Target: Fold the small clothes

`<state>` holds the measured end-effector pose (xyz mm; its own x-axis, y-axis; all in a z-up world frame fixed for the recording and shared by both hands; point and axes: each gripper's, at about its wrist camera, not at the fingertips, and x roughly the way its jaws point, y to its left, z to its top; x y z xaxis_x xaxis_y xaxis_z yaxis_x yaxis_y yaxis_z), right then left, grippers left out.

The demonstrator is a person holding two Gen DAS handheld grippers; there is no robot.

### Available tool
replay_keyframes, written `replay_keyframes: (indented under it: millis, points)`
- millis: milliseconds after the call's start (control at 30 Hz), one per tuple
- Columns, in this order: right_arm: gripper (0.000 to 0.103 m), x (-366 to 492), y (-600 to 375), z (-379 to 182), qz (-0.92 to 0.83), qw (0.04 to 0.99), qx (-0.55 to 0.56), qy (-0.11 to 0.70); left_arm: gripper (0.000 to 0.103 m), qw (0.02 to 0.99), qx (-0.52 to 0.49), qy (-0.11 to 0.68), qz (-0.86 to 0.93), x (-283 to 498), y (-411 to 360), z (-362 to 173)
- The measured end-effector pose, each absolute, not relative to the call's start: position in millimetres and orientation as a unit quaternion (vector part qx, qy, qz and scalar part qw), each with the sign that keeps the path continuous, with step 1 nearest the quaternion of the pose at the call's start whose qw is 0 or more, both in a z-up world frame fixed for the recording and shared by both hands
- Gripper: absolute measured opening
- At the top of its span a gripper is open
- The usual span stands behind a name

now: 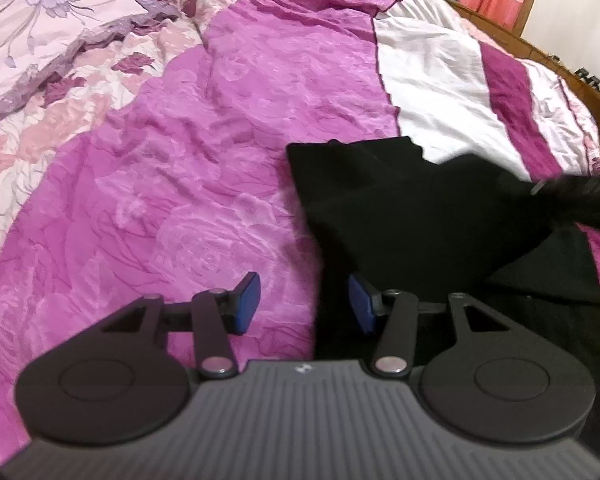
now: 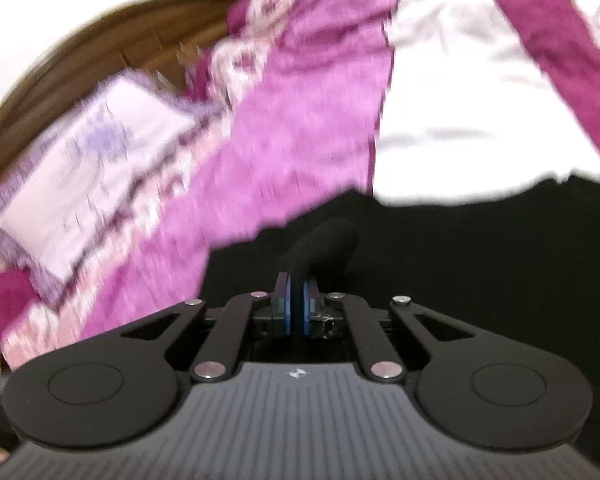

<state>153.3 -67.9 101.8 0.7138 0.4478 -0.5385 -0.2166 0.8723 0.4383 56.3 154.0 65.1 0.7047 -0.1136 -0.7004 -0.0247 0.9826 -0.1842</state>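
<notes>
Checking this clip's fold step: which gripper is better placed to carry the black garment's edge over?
Right. The right gripper is shut on a fold of the black garment, so it can probably pull it across. The left gripper is open with nothing between its pads, over the garment's edge on the bedspread.

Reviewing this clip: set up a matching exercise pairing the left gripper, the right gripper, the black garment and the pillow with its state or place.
Things:
1. left gripper
2. right gripper
3. black garment
4. pillow

States or places:
A. lying on the pink bedspread
B. jaws open, empty
C. at the head of the bed, floral print
D. shut on a pinch of black fabric

Pairs: 1-B, 2-D, 3-A, 4-C
</notes>
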Motion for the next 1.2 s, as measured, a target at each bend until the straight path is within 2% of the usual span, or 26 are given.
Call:
replay_keyframes:
  millis: [200,433,567,800,933,1200]
  points:
    - [0.005,159.9,-94.8,128.5,0.155,0.919,0.204,0.301,0.051,0.915,-0.089,0.392,-0.020,73.0,151.7,54.5]
    - [0.005,174.8,-110.7,85.9,0.095,0.906,0.199,0.360,0.051,0.912,-0.069,0.404,-0.031,88.1,134.3,44.3]
    - [0.005,168.1,-121.6,75.6,0.091,0.899,0.242,0.353,0.051,0.914,-0.070,0.396,-0.056,87.4,127.1,46.5]
    - [0.005,161.0,-118.9,113.7,0.113,0.906,0.255,0.319,0.051,0.917,-0.050,0.392,-0.053,94.7,113.9,37.6]
    - [0.005,151.4,-126.4,125.2,0.093,0.909,0.253,0.316,0.051,0.914,-0.087,0.393,-0.039,96.0,128.5,34.1]
    - [0.005,159.5,-134.2,60.8,0.031,0.892,0.223,0.391,0.051,0.915,-0.069,0.395,-0.045,92.5,126.5,36.4]
